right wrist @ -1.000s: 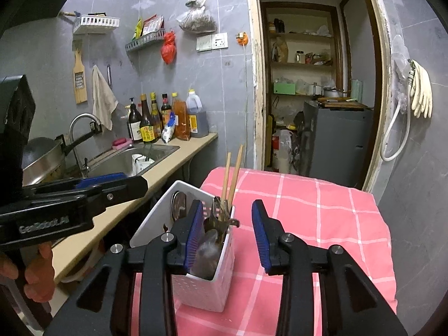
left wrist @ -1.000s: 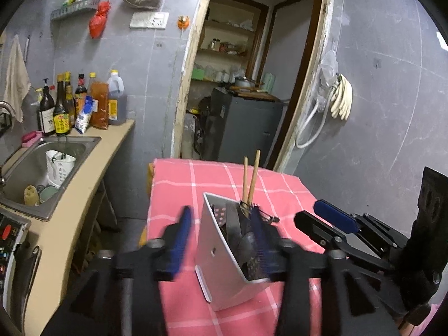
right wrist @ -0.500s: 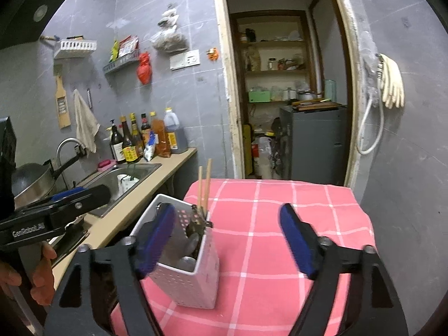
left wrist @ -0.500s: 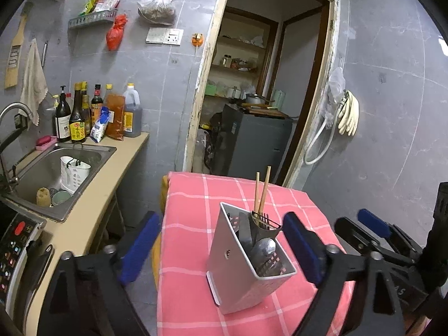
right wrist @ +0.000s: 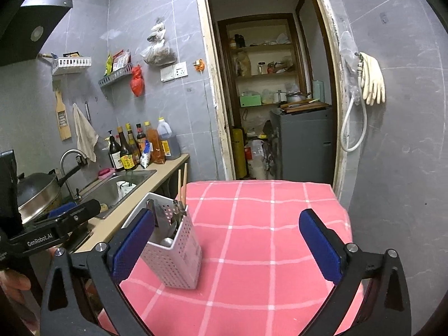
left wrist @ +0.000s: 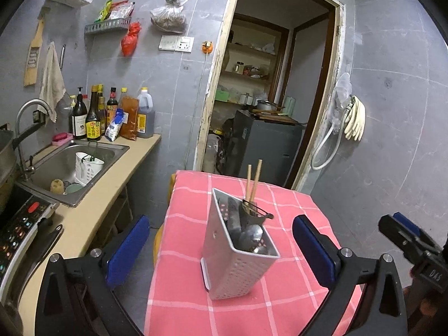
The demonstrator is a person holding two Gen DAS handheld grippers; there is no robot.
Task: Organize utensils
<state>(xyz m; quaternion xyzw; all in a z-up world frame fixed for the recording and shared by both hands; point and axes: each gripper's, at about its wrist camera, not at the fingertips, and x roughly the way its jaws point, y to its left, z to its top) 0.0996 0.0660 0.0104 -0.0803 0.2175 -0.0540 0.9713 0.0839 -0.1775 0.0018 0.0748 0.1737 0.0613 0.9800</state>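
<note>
A white perforated utensil holder (left wrist: 238, 254) stands upright on the pink checked tablecloth (left wrist: 294, 204). It holds two wooden chopsticks (left wrist: 253, 179), a metal spoon and other metal utensils. It also shows in the right wrist view (right wrist: 173, 249), left of centre. My left gripper (left wrist: 221, 254) is open wide and empty, pulled back with the holder between and beyond its blue pads. My right gripper (right wrist: 226, 246) is open wide and empty, the holder just inside its left pad. The right gripper shows at the far right of the left wrist view (left wrist: 408, 238).
A counter with a steel sink (left wrist: 72, 165), bottles (left wrist: 112, 114) and a stove panel (left wrist: 19, 229) runs along the left. A doorway (right wrist: 274, 98) to a pantry opens behind the table. The grey tiled wall (right wrist: 406, 140) is on the right.
Both grippers have opened from nearly closed around the holder to wide open and drawn back and upward. The holder stays upright on the table.
</note>
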